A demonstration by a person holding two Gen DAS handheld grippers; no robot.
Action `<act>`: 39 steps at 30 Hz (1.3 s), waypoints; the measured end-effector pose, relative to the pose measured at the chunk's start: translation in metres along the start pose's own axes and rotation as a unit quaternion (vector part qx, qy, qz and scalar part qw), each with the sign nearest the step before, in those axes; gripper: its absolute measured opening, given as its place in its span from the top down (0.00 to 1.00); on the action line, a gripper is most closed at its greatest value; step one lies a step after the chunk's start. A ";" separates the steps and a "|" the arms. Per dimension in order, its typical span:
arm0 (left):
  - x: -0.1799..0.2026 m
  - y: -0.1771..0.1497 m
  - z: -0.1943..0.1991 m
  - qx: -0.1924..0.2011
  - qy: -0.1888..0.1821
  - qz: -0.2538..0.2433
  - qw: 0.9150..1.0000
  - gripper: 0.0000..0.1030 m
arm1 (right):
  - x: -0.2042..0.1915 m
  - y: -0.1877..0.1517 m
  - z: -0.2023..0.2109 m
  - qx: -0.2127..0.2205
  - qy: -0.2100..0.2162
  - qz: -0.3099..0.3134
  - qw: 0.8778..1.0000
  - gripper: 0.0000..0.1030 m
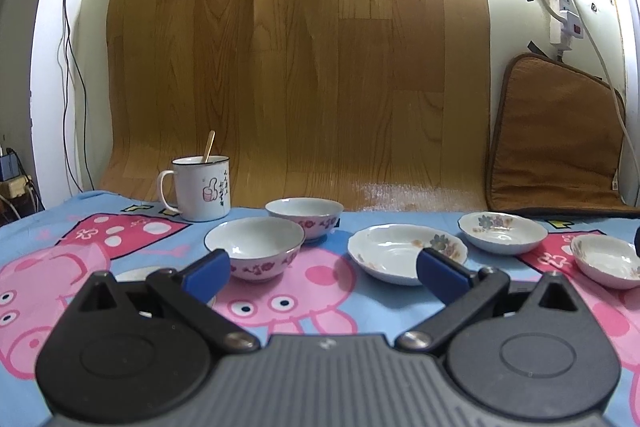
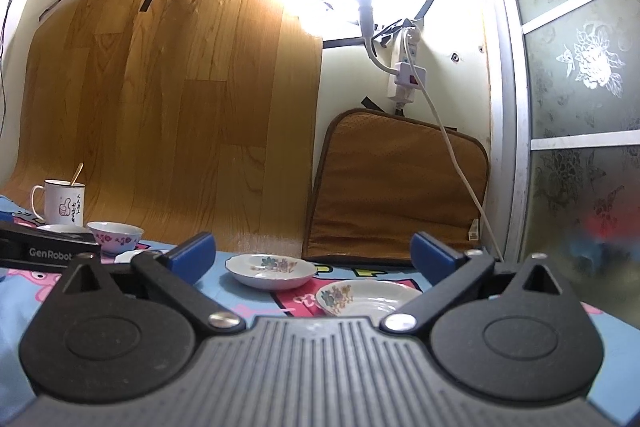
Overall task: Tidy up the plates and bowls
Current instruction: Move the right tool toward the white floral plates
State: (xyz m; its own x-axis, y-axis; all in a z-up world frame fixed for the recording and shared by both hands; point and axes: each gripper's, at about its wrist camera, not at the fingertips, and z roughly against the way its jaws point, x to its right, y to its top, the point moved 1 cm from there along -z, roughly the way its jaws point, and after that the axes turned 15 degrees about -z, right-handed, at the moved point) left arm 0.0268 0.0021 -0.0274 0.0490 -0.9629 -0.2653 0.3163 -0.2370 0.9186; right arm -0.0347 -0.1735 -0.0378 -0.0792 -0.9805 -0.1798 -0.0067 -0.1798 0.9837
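Ahead of both grippers spreads a blue cartoon-pig tablecloth (image 1: 332, 227). Beyond the left gripper (image 1: 322, 269), spread wide and empty, sit two white floral porcelain bowls (image 1: 256, 247), with a shallow white flowered plate (image 1: 404, 253) right of them. Between the wide, empty right gripper (image 2: 314, 261) fingers lie two small flowered dishes (image 2: 272, 270).

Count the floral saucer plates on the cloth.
3: one plate mid-table, one farther back right, one at the right edge. A white rim behind the left claw may be another.
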 end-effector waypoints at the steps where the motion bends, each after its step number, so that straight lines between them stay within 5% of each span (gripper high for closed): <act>1: 0.000 0.000 0.000 -0.001 -0.001 0.000 1.000 0.00 | 0.000 0.000 0.000 -0.001 0.000 0.000 1.000 0.00; 28: -0.007 -0.001 -0.006 -0.021 -0.026 0.022 0.999 0.00 | -0.007 -0.002 -0.004 -0.037 0.020 0.017 0.999 0.00; 39: -0.007 -0.002 -0.005 -0.017 -0.033 0.023 0.999 0.03 | -0.009 0.006 -0.024 -0.119 0.049 -0.006 0.992 0.38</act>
State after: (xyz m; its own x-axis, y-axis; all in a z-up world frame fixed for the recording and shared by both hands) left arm 0.0301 0.0104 -0.0288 0.0017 -0.9792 -0.2030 0.3478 -0.1897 0.9182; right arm -0.0103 -0.1675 -0.0302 0.0176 -0.9791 -0.2025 0.2288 -0.1933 0.9541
